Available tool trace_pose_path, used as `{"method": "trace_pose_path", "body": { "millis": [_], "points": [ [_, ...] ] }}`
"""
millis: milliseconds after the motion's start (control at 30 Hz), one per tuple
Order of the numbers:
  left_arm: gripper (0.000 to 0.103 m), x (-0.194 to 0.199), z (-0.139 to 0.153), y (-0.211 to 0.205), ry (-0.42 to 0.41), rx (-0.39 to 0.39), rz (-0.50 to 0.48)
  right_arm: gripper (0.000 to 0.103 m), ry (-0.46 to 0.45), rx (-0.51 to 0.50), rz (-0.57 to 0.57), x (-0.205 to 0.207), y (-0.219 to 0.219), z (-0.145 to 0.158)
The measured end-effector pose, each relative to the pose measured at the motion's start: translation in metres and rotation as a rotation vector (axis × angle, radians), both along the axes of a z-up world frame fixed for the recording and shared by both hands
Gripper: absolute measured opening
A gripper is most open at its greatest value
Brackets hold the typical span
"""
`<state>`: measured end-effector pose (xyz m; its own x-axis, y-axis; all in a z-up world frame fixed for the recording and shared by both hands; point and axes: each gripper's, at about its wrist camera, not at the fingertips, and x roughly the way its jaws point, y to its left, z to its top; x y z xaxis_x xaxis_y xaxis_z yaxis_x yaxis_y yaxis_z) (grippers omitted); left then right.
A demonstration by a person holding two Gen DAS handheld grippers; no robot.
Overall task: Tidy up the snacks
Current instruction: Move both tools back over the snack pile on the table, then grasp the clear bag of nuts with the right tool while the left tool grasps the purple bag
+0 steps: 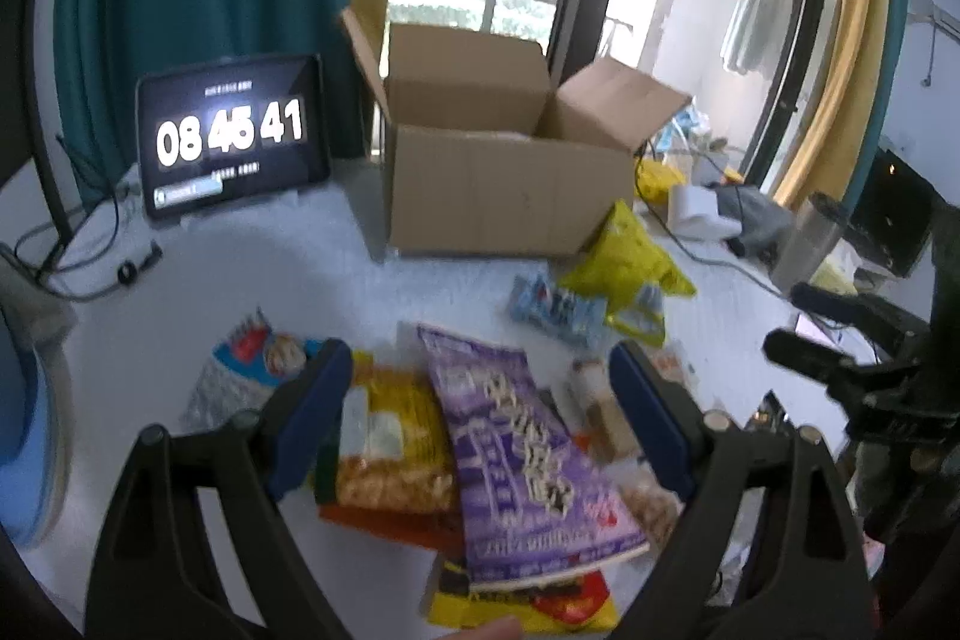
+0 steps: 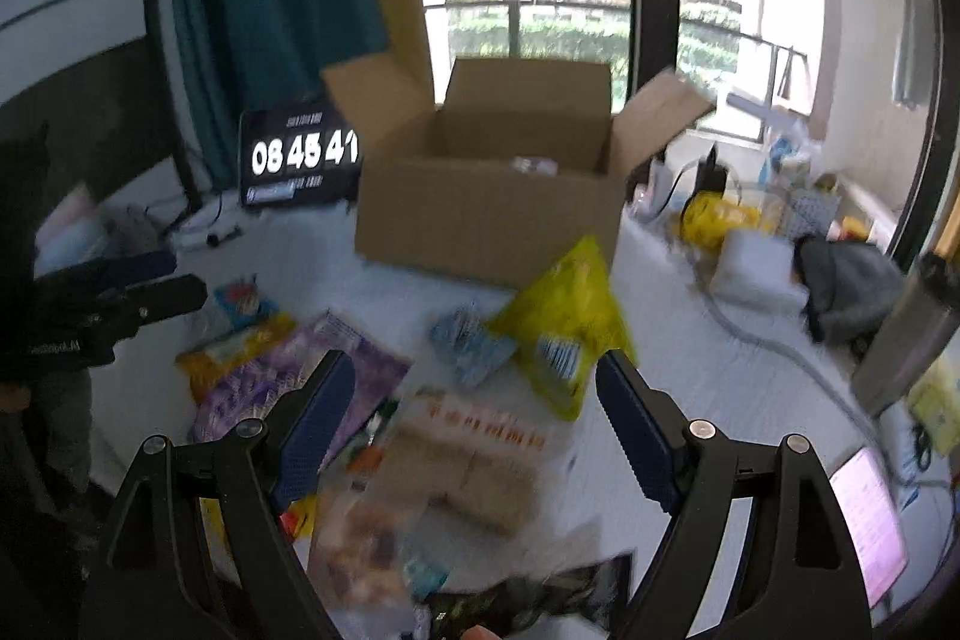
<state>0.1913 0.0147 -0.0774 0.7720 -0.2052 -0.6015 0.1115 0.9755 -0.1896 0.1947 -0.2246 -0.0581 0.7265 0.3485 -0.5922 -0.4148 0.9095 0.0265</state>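
the snack packets (image 1: 480,436) are lying heaped on the counter (image 1: 228,292) before the open cardboard box (image 1: 504,184). both the left tongs (image 1: 480,412) and right tongs (image 2: 468,418) are hovering apart, holding nothing. the overlapping, probably slippery packets are risking a double pickup or a slip.

Purple snack bag (image 1: 516,454), yellow snack bag (image 2: 564,322), brown cardboard box (image 1: 504,184)
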Motion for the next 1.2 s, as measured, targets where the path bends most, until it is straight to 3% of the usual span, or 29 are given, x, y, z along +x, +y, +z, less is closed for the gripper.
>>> {"method": "trace_pose_path", "body": {
  "millis": [267,667,733,800,1033,1200],
  "points": [
    [0.089,-0.02,-0.018,-0.007,0.024,0.006,-0.006,0.085,0.097,-0.024,0.035,-0.016,0.013,-0.043],
    [0.088,-0.015,-0.038,-0.005,0.079,0.006,-0.004,0.085,0.22,-0.074,0.132,-0.035,0.048,-0.096],
    [0.088,-0.013,-0.038,-0.005,0.082,0.007,-0.005,0.074,0.217,-0.094,0.141,-0.036,0.05,-0.101],
    [0.088,-0.01,-0.038,-0.005,0.086,0.003,-0.01,0.052,0.22,-0.088,0.152,-0.034,0.05,-0.102],
    [0.088,0.008,-0.038,-0.009,0.098,-0.023,-0.055,0.047,0.183,-0.049,0.131,-0.019,0.035,-0.082],
    [0.088,0.034,-0.052,-0.01,0.183,-0.076,-0.068,0.047,0.15,-0.004,0.114,-0.004,0.027,-0.066]
  ]
}}
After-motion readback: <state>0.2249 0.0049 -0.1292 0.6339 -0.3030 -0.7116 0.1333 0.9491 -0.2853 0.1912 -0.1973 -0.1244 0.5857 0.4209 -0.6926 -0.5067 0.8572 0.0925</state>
